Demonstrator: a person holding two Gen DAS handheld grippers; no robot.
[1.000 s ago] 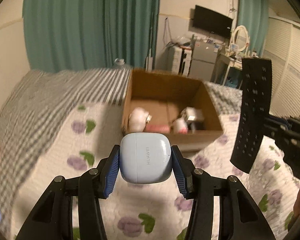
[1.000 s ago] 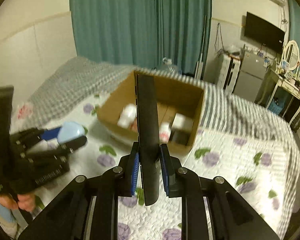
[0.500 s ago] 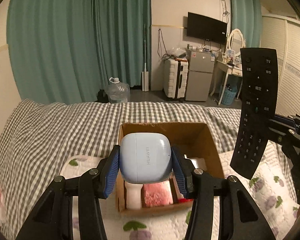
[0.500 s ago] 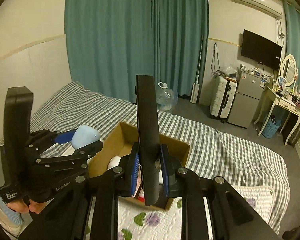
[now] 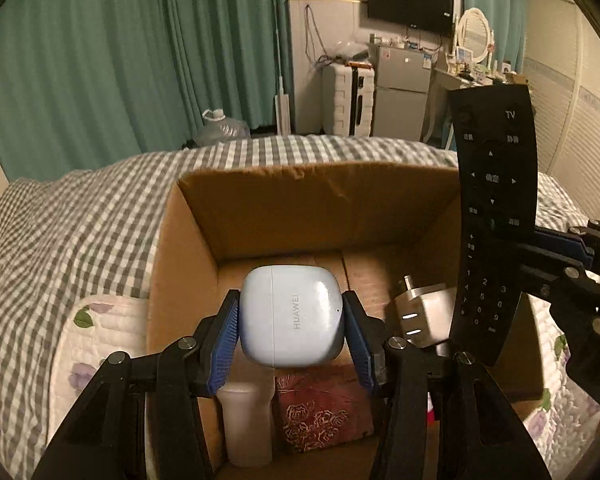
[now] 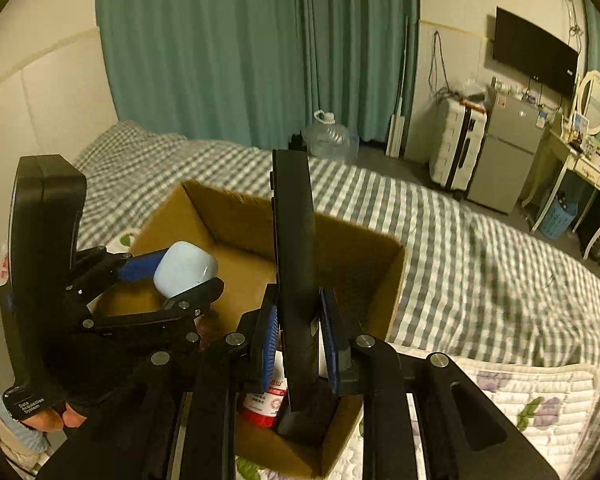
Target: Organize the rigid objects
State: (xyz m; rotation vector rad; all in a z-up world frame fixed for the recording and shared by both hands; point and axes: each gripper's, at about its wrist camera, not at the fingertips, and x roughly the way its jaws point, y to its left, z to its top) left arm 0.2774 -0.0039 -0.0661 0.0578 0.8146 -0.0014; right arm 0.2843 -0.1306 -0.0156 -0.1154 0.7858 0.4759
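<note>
A pale blue earbud case (image 5: 292,316) sits between the blue pads of my left gripper (image 5: 290,300), whose jaws are opening; the pads still touch its sides. It hangs over the open cardboard box (image 5: 320,196), above the left part of its floor. My right gripper (image 6: 300,308) is shut on a black TV remote (image 6: 294,260), held upright over the box's right side. The left wrist view shows the same remote (image 5: 496,216) and right gripper (image 5: 540,256). The right wrist view shows the case (image 6: 184,268), the left gripper (image 6: 188,272) and the box (image 6: 236,216).
Inside the box lie a white plug adapter (image 5: 420,312), a white bottle (image 5: 248,424), a dark red patterned packet (image 5: 324,412) and a red-and-white bottle (image 6: 264,400). The box stands on a bed with a checked blanket (image 6: 460,248) and flowered quilt (image 6: 532,392). A water jug (image 6: 328,136) stands beyond.
Both grippers have moved forward and down, from in front of the box to over its opening. The case and the remote stay between their jaws.
</note>
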